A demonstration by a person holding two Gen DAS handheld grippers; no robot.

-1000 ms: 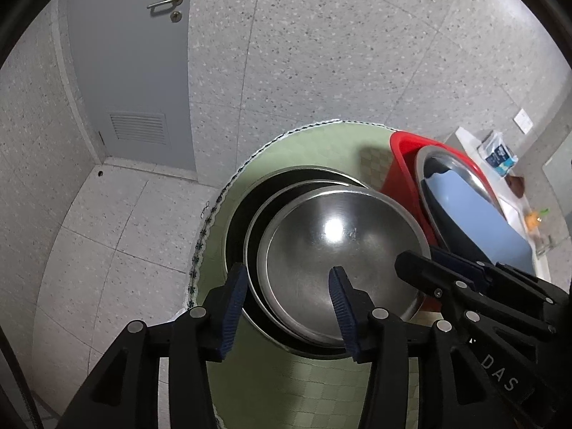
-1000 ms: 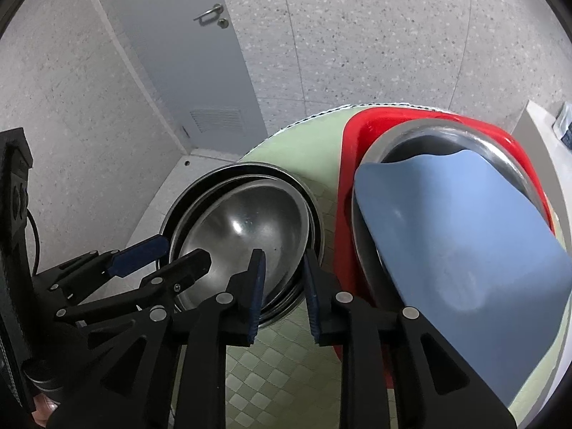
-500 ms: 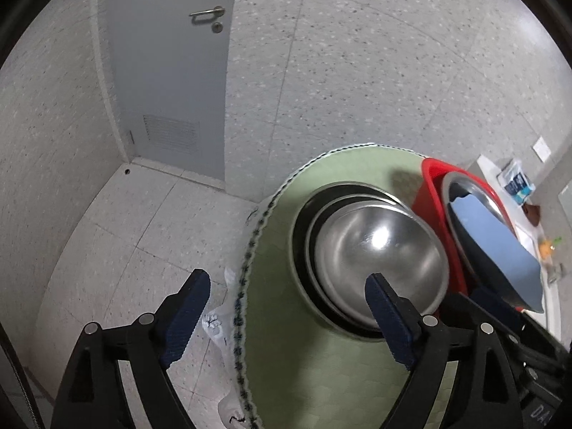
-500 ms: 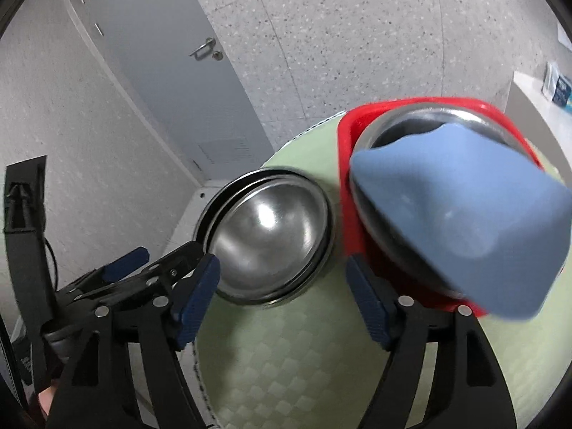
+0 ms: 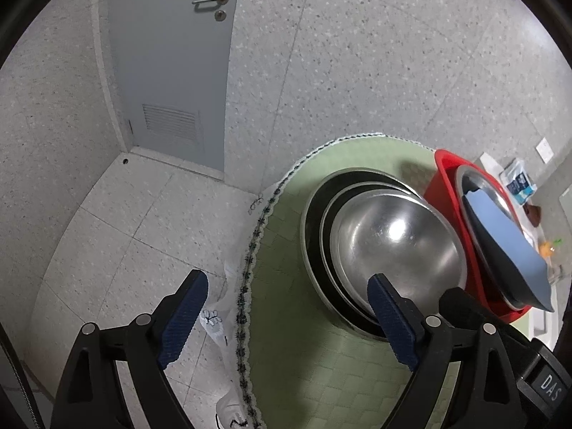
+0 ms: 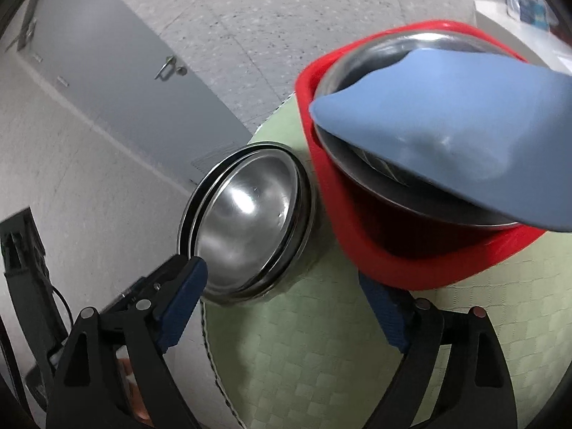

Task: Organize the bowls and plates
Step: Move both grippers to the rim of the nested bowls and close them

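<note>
Three nested steel bowls [image 5: 397, 246] (shiny, round) | red plastic tub [image 6: 357, 214] | checkered green mat [image 5: 307, 375]

The left gripper [image 5: 287, 316] is held with its jaws spread wide, and nothing is between the two blue-padded fingers [image 5: 184, 316]. The right gripper [image 6: 289, 302] is also fully spread, with its blue pads [image 6: 184, 295] far from each other and gripping nothing. In the left wrist view, a black part of the right gripper shows at the lower right, just beside the left gripper's right finger.
</note>
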